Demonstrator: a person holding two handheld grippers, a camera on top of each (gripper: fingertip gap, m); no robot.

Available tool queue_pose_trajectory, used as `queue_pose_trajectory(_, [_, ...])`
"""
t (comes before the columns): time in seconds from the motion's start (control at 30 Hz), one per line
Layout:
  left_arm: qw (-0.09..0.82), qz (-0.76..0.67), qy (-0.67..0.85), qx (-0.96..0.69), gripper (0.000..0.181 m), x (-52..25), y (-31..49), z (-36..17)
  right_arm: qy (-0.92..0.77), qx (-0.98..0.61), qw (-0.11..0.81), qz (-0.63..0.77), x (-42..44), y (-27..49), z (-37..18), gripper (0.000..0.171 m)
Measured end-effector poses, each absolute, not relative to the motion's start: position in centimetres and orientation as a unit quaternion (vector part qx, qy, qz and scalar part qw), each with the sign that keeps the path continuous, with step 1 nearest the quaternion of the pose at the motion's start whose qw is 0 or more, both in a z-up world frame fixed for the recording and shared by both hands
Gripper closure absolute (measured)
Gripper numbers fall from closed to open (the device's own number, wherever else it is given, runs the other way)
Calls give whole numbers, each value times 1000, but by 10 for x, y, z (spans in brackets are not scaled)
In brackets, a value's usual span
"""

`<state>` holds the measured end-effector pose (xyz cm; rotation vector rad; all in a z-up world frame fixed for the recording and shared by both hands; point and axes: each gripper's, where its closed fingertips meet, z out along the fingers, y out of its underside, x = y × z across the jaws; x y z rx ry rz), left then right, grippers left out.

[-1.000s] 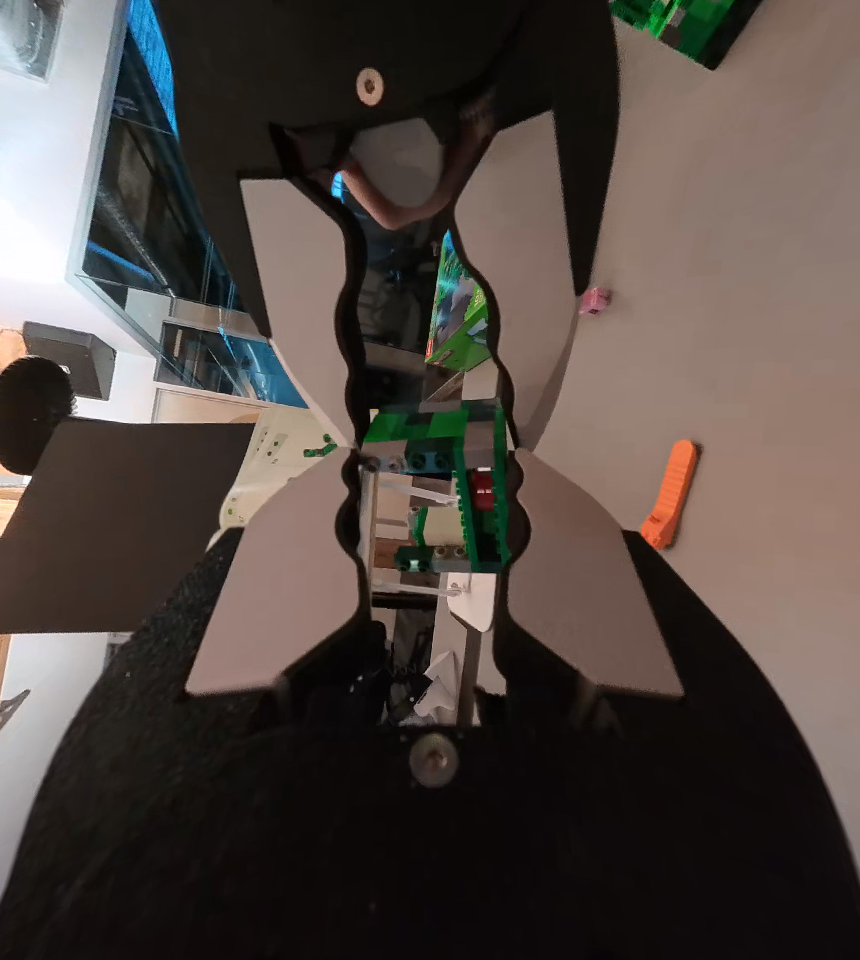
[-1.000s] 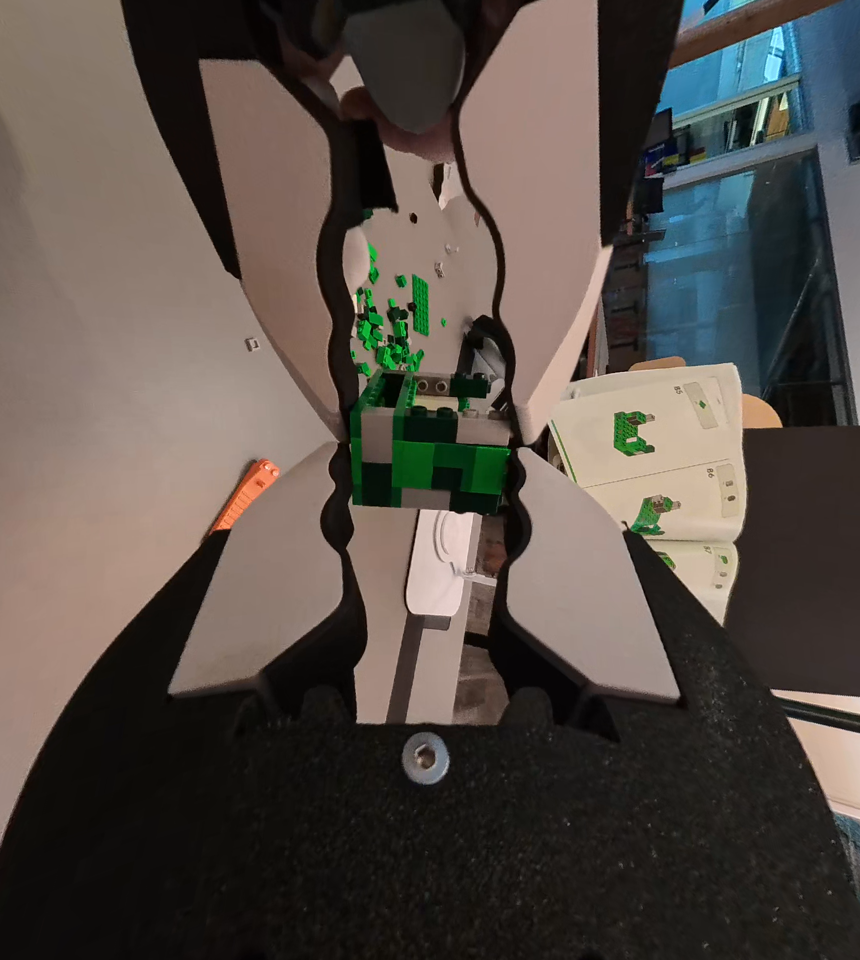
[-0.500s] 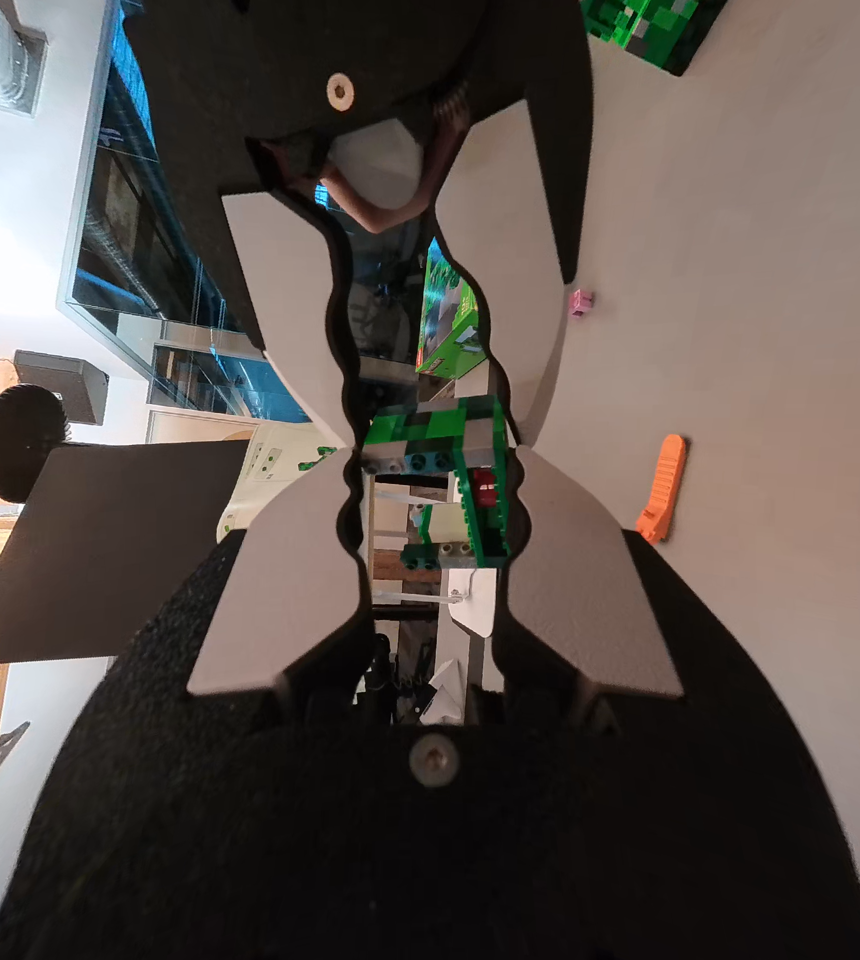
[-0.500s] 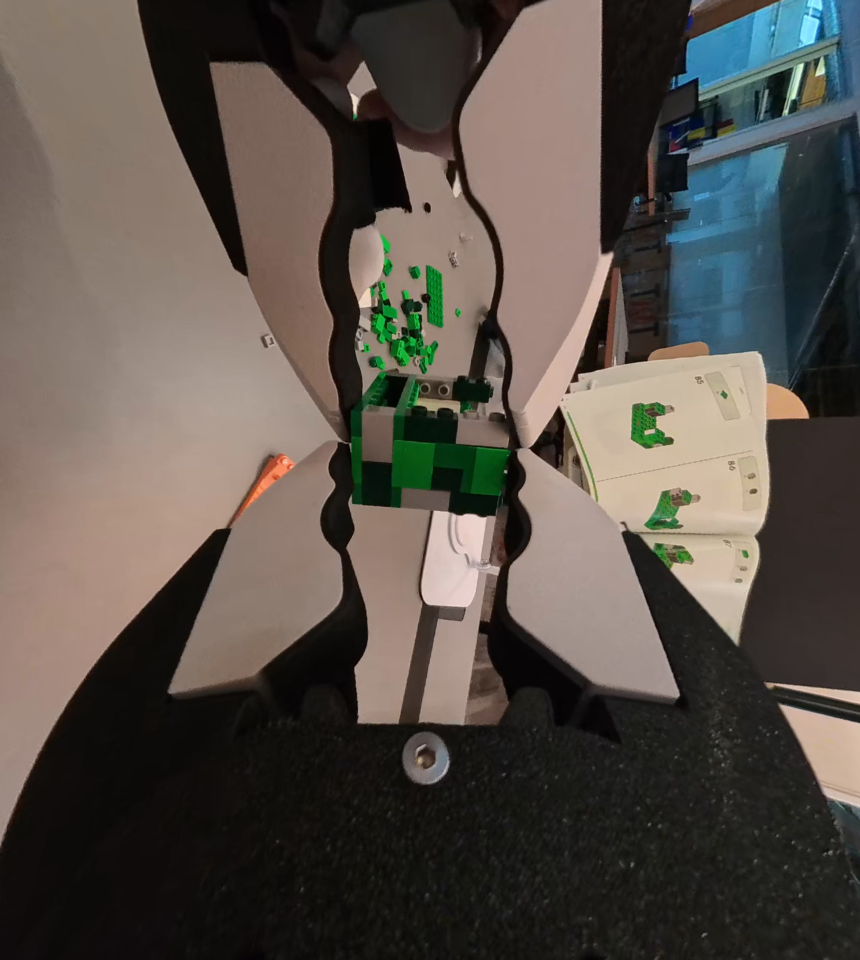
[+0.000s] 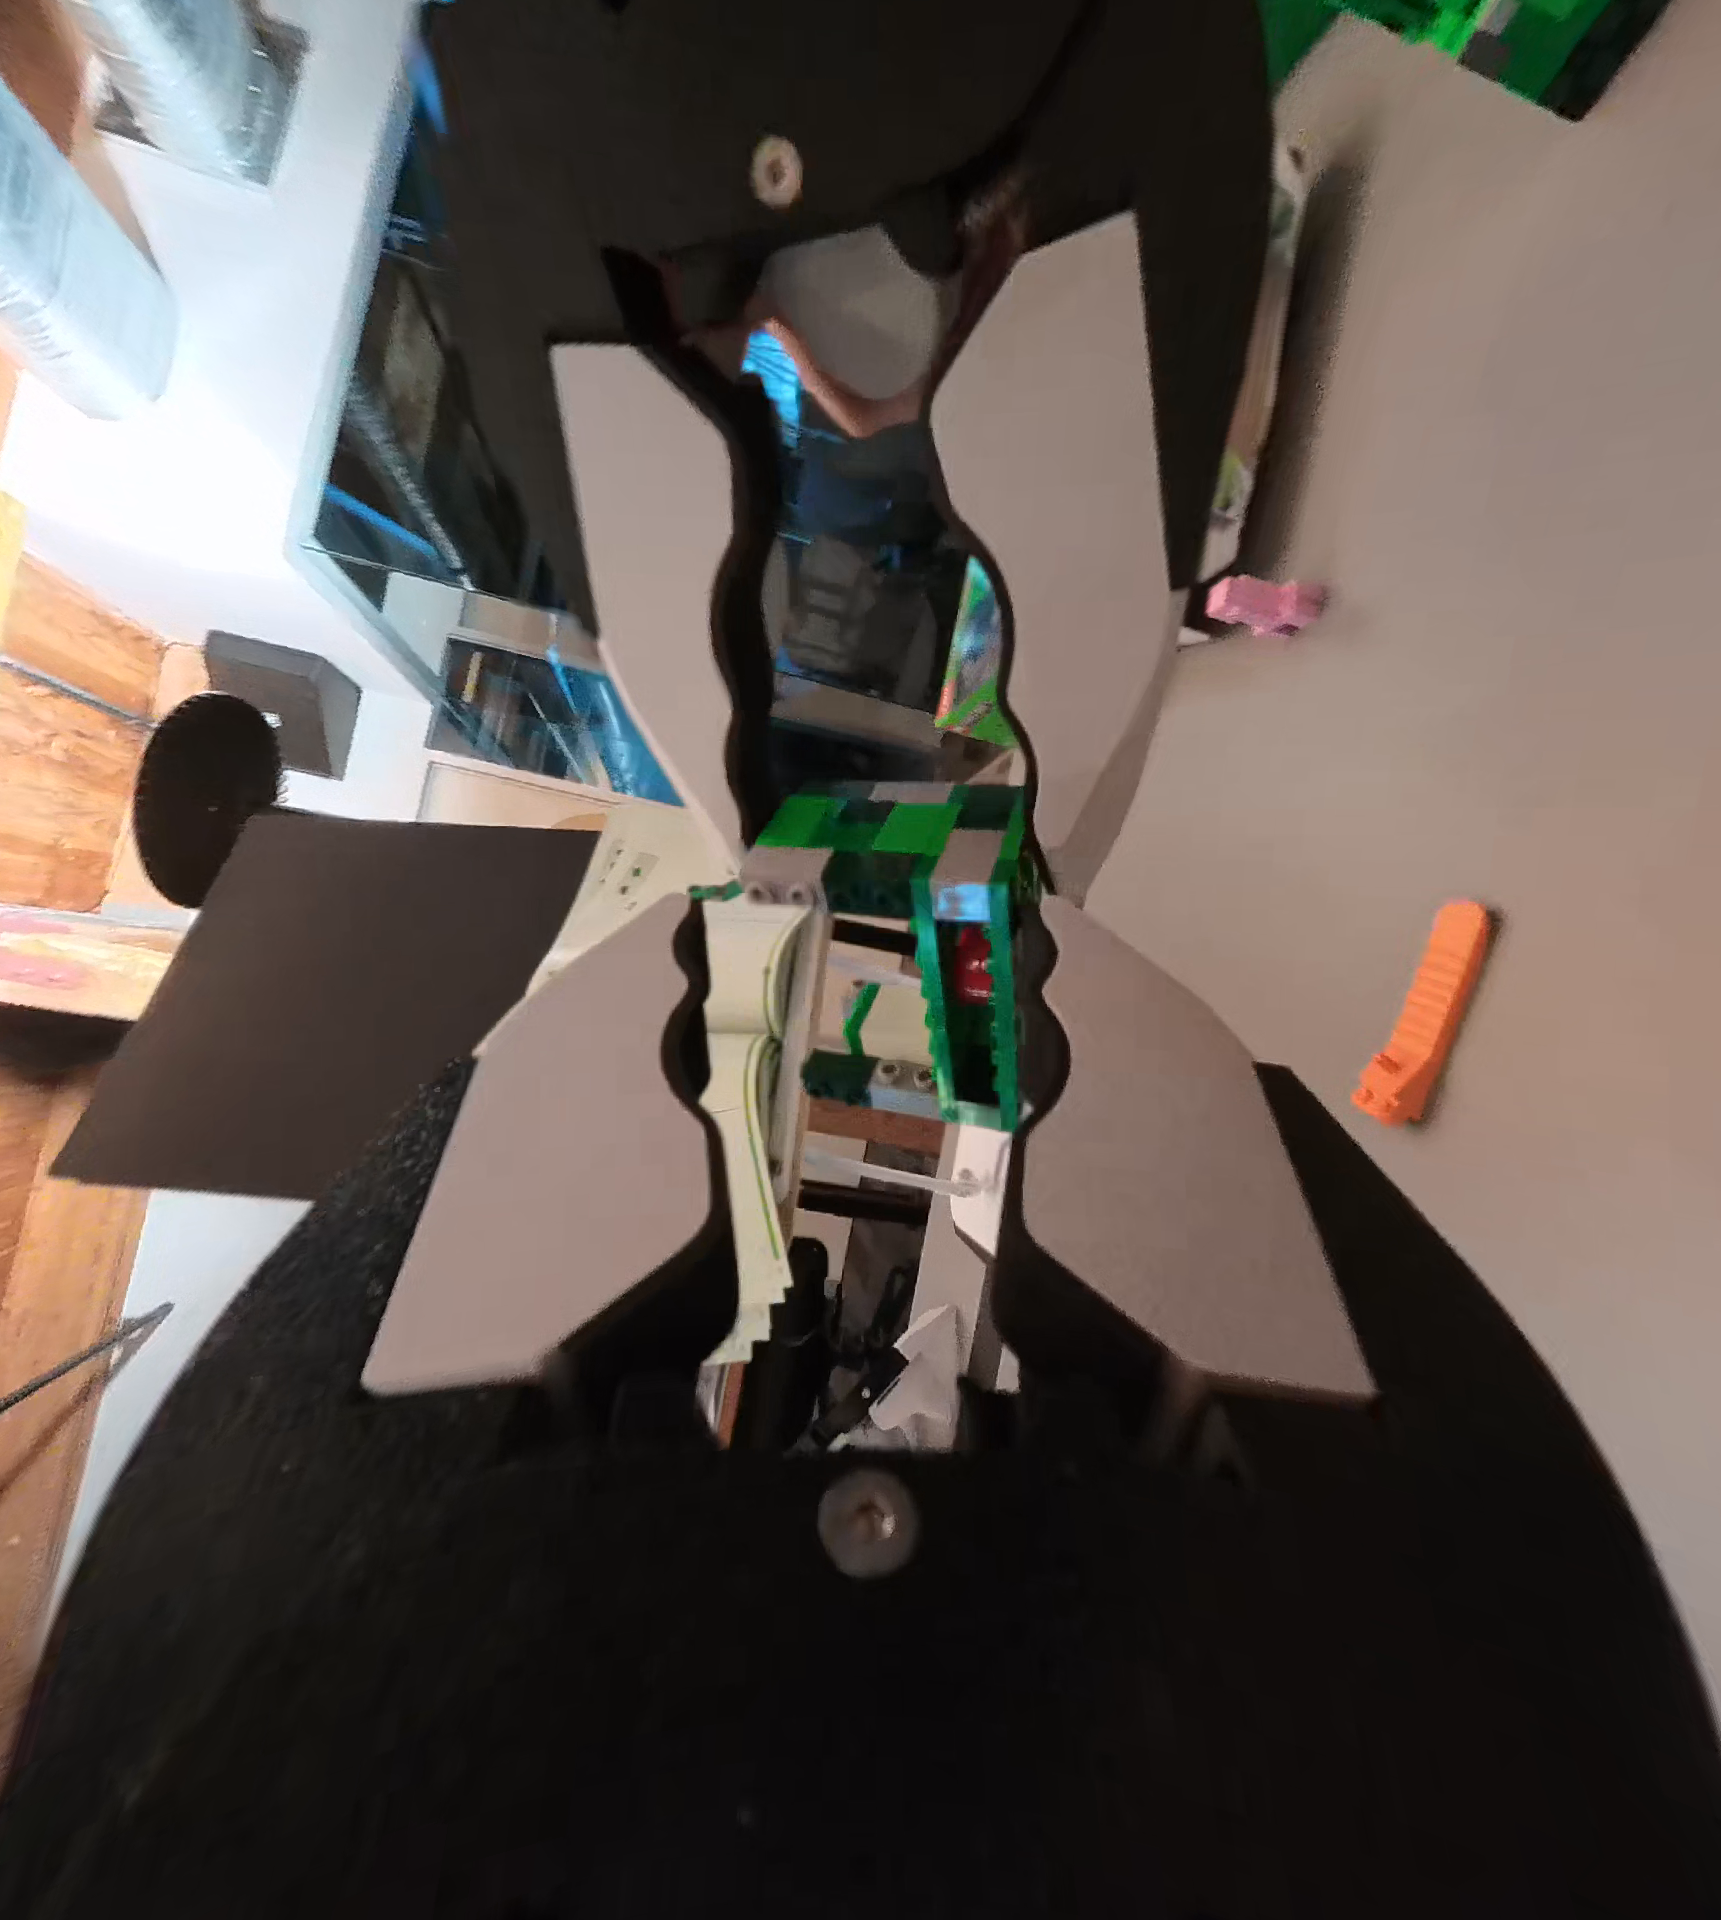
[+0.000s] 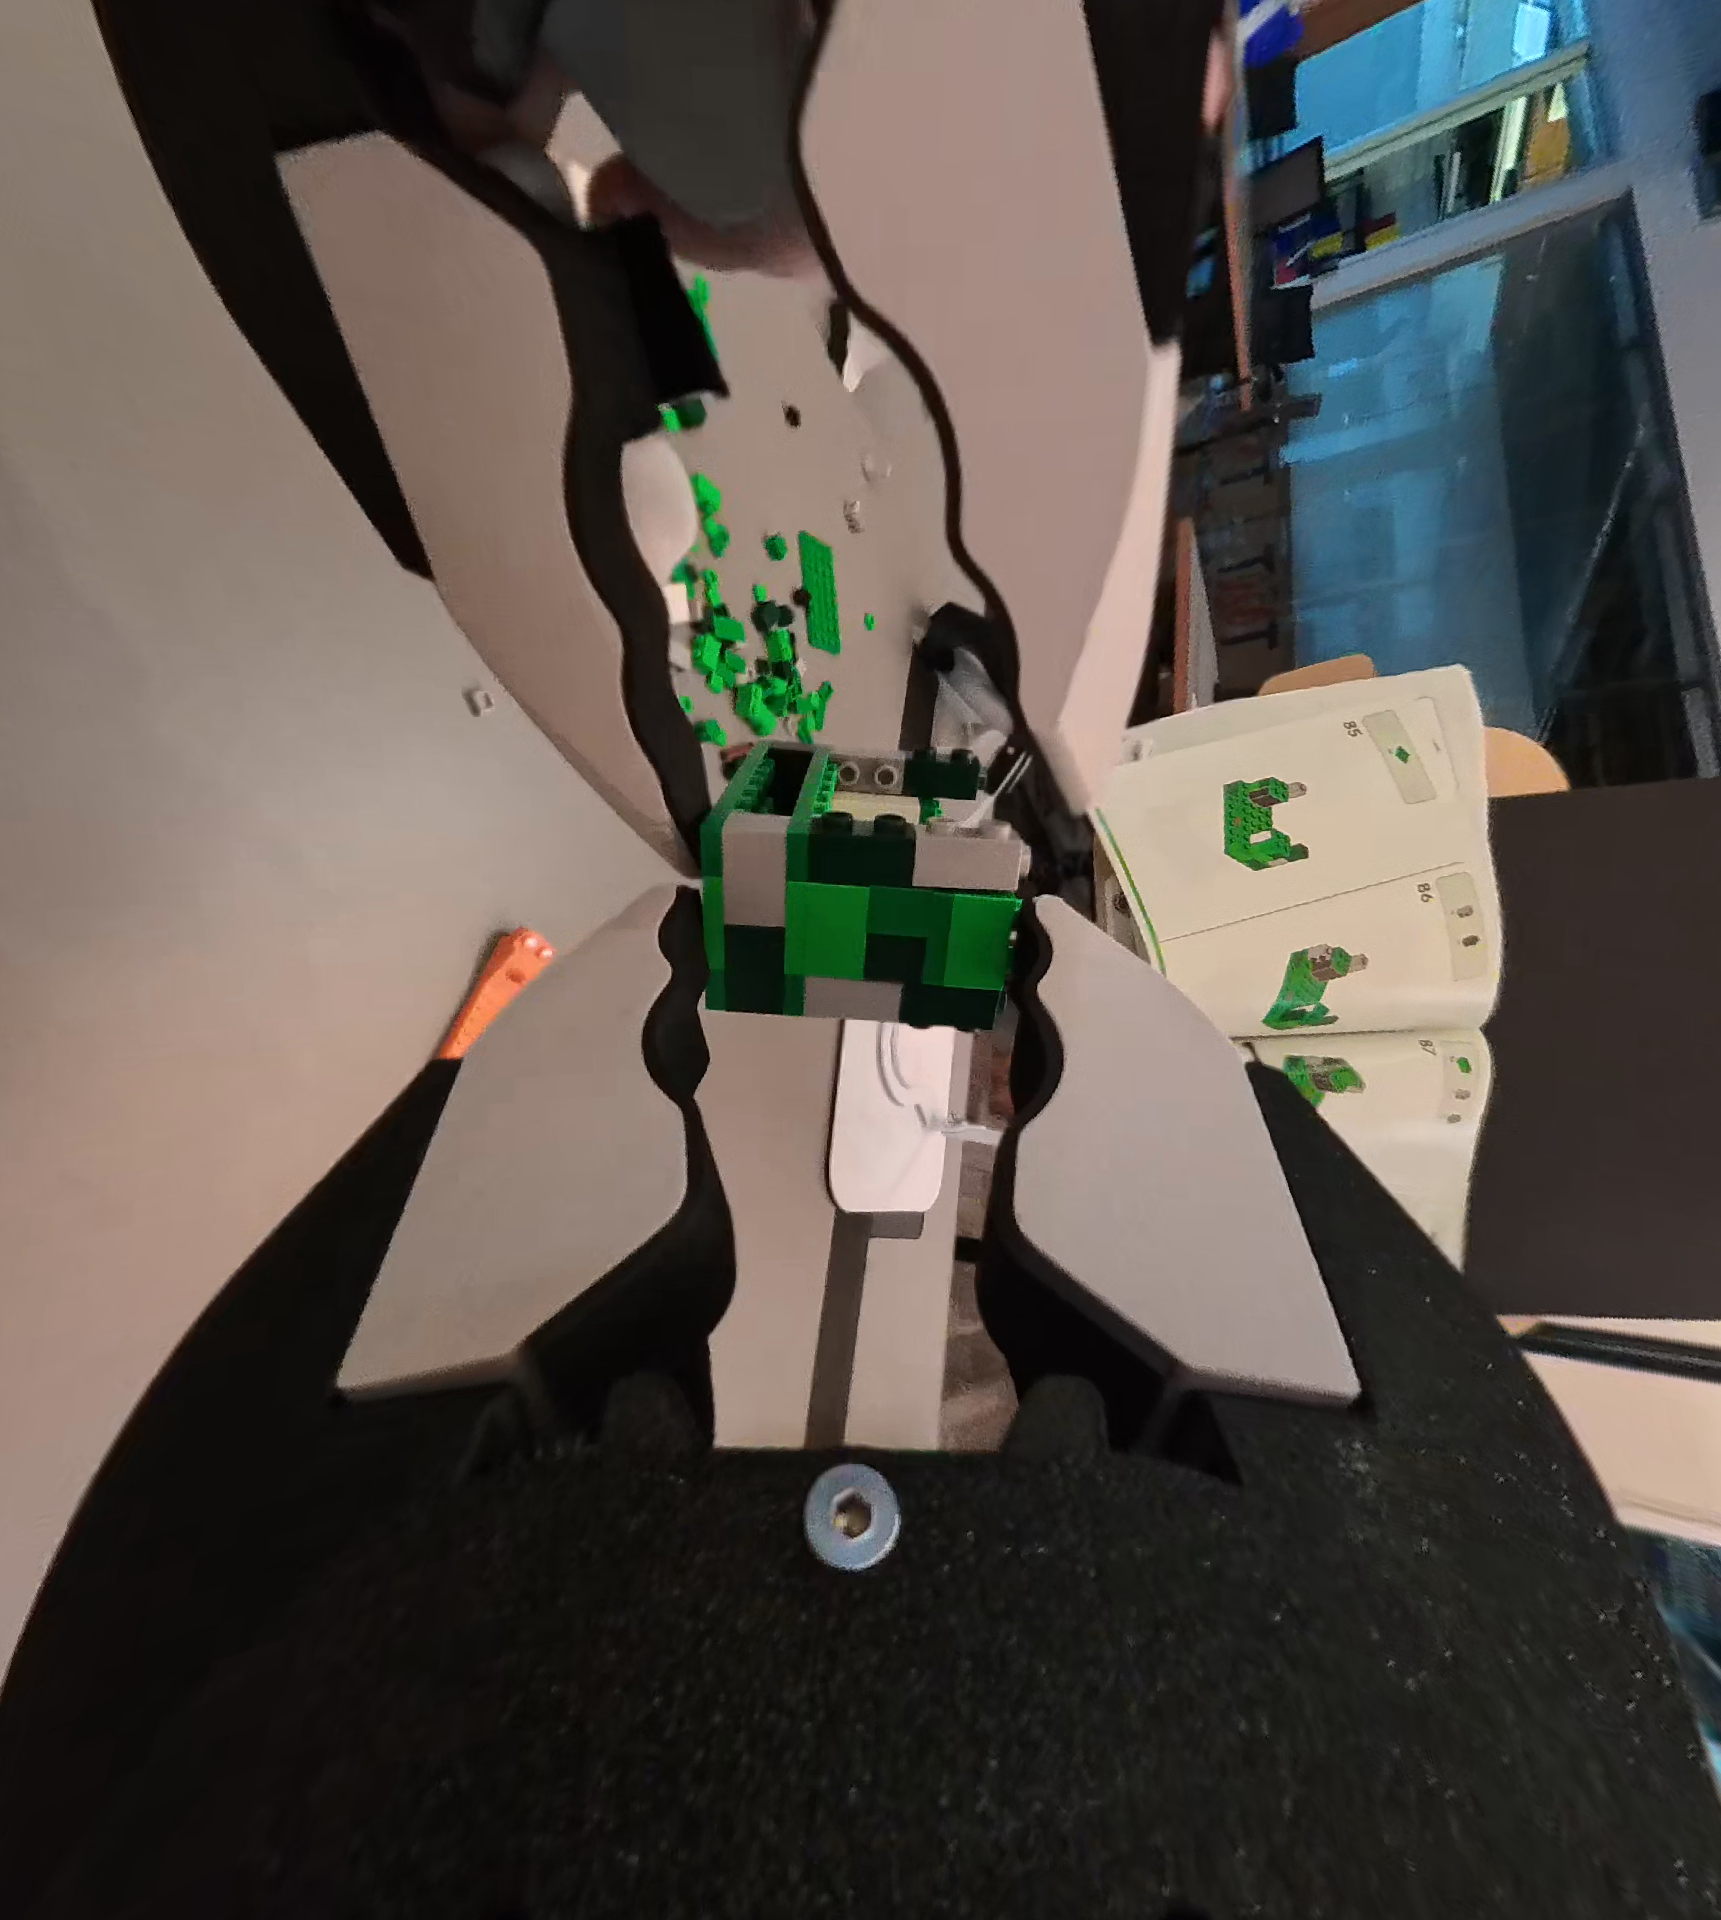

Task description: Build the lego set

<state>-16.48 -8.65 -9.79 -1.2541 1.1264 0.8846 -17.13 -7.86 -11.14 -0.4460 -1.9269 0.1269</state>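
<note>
Here, in the left wrist view, the left gripper meets the opposing right gripper tip to tip around the green lego build. The build sits toward the right-hand finger, and a gap shows beside the other finger, so whether the left jaws clamp it cannot be told. To the right lies bare table holding an orange brick separator and a small pink piece, both well apart from the build. The picture is blurred.

In the right wrist view, the right gripper has its jaws closed to the build's width, both fingers against the sides of the green lego build, held above the table. Loose green bricks lie beyond it, partly hidden by the left gripper. The instruction booklet stands open at right.
</note>
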Motion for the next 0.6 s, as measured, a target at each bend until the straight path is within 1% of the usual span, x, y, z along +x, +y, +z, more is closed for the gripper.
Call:
queue_pose_trajectory(0.13, [615,424,442,-497,116,-175,-92,-81,-773,-253,572,103,-178,-68,-94,115])
queue_pose_trajectory(0.2, [618,483,424,-454,119,-179,-93,-72,-751,-288,572,160,-183,-69,-87,115])
queue_pose_trajectory(0.3, [604,562,391,-408,123,-186,-92,-64,-723,-322,574,210,-189,-67,-79,115])
queue_pose_trajectory(0.47, [605,589,371,-387,122,-189,-87,-60,-681,-361,563,296,-192,-69,-66,115])
queue_pose_trajectory(0.6, [597,600,369,-382,122,-191,-85,-60,-667,-379,555,321,-193,-66,-64,115])
